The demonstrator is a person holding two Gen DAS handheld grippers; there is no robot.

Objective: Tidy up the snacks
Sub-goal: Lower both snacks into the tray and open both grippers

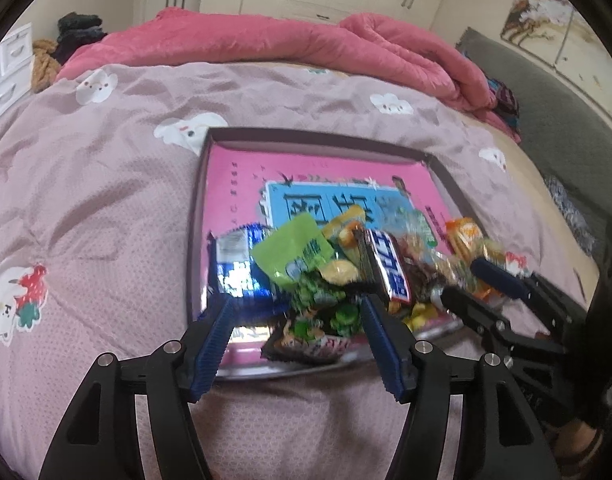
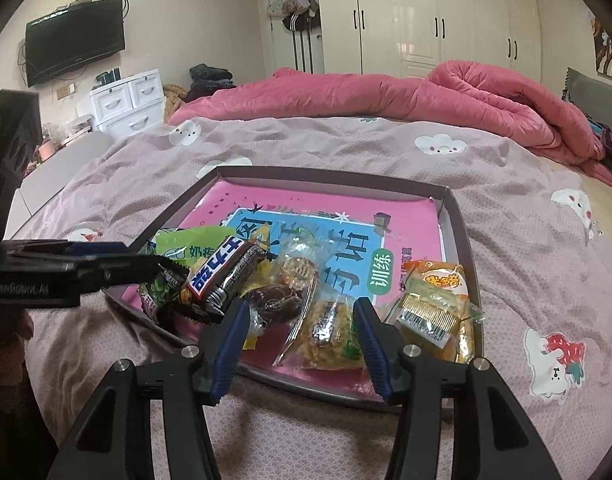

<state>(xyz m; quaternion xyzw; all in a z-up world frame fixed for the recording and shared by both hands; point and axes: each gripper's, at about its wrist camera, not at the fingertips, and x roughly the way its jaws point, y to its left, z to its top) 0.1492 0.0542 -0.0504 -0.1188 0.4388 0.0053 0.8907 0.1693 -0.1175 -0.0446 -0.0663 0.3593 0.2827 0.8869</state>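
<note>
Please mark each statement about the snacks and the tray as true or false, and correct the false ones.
1. The snacks lie in a tray on the bed. True.
2. The chocolate bar has a dark wrapper with white and blue lettering. True.
3. The right gripper is shut on the orange packet. False: its jaws stand open on either side of a clear-wrapped cracker.
4. The tray's bottom is green. False: it is pink with a blue panel.
5. A pink blanket lies bunched behind the tray. True.
</note>
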